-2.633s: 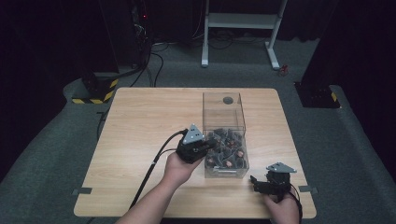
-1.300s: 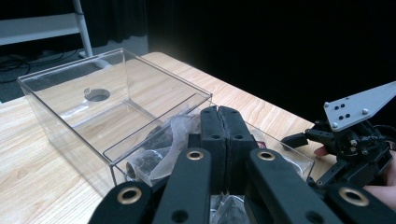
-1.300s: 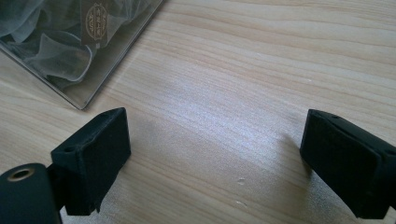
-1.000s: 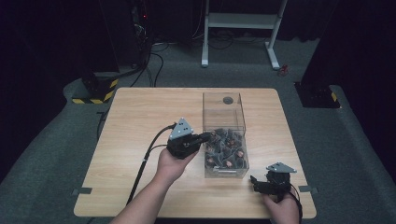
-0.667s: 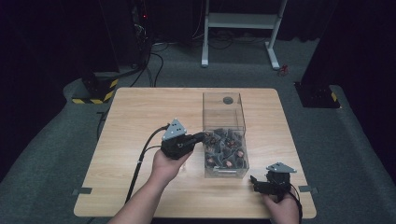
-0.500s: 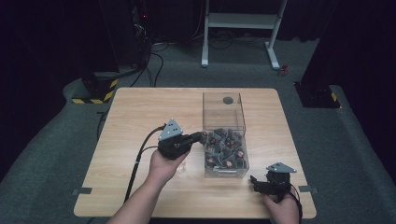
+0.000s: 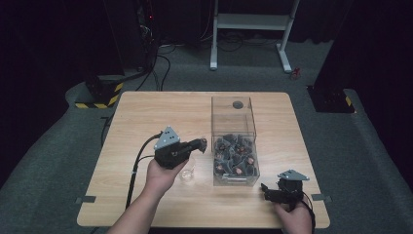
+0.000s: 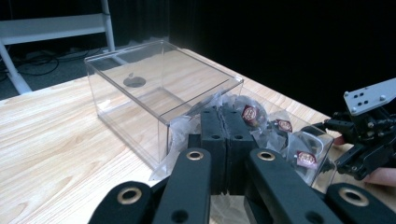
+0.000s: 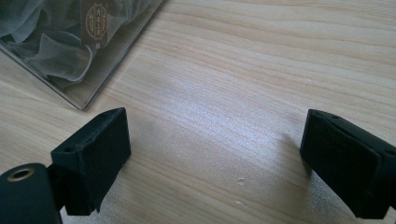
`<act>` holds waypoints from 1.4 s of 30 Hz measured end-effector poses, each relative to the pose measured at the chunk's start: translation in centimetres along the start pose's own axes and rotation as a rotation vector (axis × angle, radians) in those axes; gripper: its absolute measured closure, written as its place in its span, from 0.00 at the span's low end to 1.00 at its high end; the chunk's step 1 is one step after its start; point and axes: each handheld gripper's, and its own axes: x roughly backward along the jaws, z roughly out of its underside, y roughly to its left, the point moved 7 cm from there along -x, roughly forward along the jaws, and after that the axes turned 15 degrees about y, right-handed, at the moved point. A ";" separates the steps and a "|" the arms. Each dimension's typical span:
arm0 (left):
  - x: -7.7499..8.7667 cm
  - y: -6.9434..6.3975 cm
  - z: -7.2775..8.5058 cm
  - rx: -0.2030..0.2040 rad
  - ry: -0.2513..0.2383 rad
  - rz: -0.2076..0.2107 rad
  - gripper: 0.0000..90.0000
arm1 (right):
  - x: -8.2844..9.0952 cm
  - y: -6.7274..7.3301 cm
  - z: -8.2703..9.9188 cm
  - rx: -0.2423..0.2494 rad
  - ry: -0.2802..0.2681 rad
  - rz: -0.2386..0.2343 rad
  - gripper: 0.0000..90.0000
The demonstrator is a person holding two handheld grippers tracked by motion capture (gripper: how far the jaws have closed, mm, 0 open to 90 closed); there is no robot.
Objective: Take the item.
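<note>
A clear plastic box (image 7: 234,119) stands right of the table's middle, its near half full of sheer pouches (image 7: 236,157) with dark contents and red labels. My left gripper (image 7: 200,144) hovers just left of the box, pointing at it. Its jaws are shut, with the thin fabric of one sheer pouch (image 7: 187,169) pinched between them and hanging below. In the left gripper view the shut gripper (image 8: 224,140) fronts the box (image 8: 140,93), and sheer fabric (image 8: 180,133) shows beside the pads. My right gripper (image 7: 265,191) rests low near the front right corner. Open, the right gripper (image 9: 215,163) has only bare wood between its fingers.
The wooden table (image 7: 146,117) has free room on its left and far sides. The box's far half holds nothing but a dark round mark (image 7: 237,104). A box corner with pouches (image 9: 70,51) lies close ahead of my right gripper. A white frame (image 7: 253,22) stands on the floor beyond.
My left gripper has drawn back to the left, away from the box's near end, staying shut. The right gripper has not moved.
</note>
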 end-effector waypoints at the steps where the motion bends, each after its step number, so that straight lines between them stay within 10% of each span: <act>1: 0.1 0.0 0.1 0.001 -0.002 0.001 0.99 | 0.0 0.0 0.0 0.000 0.000 0.000 0.09; 23: 2.4 1.4 3.1 0.005 0.037 -0.037 0.99 | 0.0 0.0 0.0 0.000 0.000 0.000 0.09; 42: 0.9 1.9 6.7 0.022 0.148 -0.039 0.99 | 0.0 0.0 0.0 -0.002 0.000 0.001 0.09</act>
